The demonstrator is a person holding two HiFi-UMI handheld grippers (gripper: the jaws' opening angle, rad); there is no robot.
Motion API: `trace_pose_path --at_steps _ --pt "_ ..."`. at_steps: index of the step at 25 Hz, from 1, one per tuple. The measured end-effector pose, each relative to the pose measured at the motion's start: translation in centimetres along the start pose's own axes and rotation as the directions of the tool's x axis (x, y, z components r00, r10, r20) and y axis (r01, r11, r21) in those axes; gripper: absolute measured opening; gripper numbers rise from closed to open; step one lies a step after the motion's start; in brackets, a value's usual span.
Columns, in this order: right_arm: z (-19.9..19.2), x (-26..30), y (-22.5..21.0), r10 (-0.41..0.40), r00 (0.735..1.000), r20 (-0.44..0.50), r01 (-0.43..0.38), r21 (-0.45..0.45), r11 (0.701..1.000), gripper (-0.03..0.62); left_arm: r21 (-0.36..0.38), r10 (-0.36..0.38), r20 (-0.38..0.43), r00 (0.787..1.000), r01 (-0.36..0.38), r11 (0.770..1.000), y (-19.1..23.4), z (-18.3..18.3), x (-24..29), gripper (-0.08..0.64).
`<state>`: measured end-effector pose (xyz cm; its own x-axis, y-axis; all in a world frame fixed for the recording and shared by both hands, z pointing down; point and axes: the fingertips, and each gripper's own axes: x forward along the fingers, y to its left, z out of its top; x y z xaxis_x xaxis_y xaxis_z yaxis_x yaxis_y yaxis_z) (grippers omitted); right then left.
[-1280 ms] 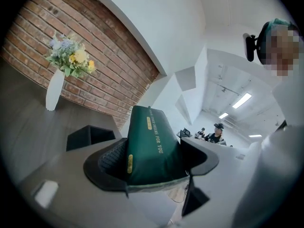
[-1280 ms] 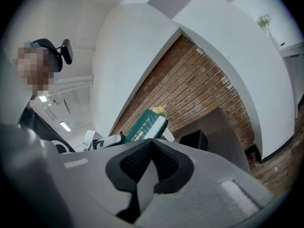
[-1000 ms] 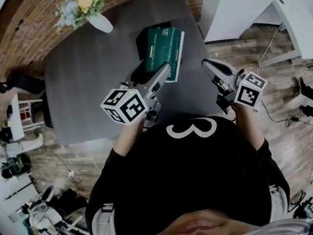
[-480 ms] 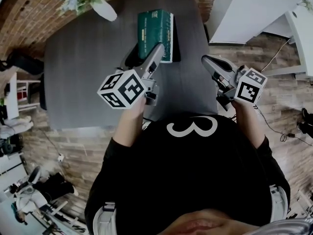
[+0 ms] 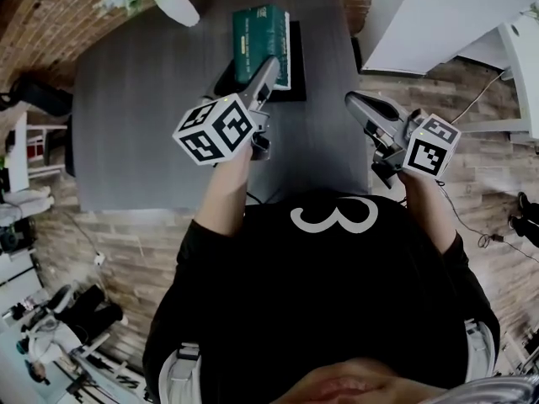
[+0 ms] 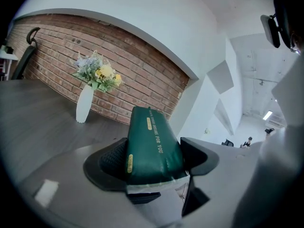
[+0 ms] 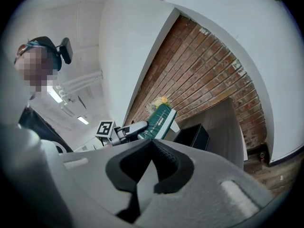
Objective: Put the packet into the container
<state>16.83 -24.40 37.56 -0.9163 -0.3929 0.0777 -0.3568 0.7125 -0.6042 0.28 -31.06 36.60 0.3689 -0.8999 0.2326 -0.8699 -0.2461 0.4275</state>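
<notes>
Left tool (image 5: 268, 66) — packet (image 5: 259, 36) over black container (image 5: 297, 78)

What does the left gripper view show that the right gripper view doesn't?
Only the left gripper view: the lettering on the green packet, clamped close-up in its jaws. Only the right gripper view: the black container, the left gripper from outside, and the right gripper, closed and empty. Both: green packet, flowers, brick wall, grey table.
</notes>
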Motion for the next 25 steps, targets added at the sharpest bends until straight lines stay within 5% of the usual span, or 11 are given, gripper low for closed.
trace_pose_path --at_steps 25 --pt "-1.7 -1.3 -2.9 -0.053 0.998 -0.03 0.054 0.035 0.998 0.002 0.101 0.185 -0.181 0.966 -0.169 0.98 4.9 -6.9 5.9 0.371"
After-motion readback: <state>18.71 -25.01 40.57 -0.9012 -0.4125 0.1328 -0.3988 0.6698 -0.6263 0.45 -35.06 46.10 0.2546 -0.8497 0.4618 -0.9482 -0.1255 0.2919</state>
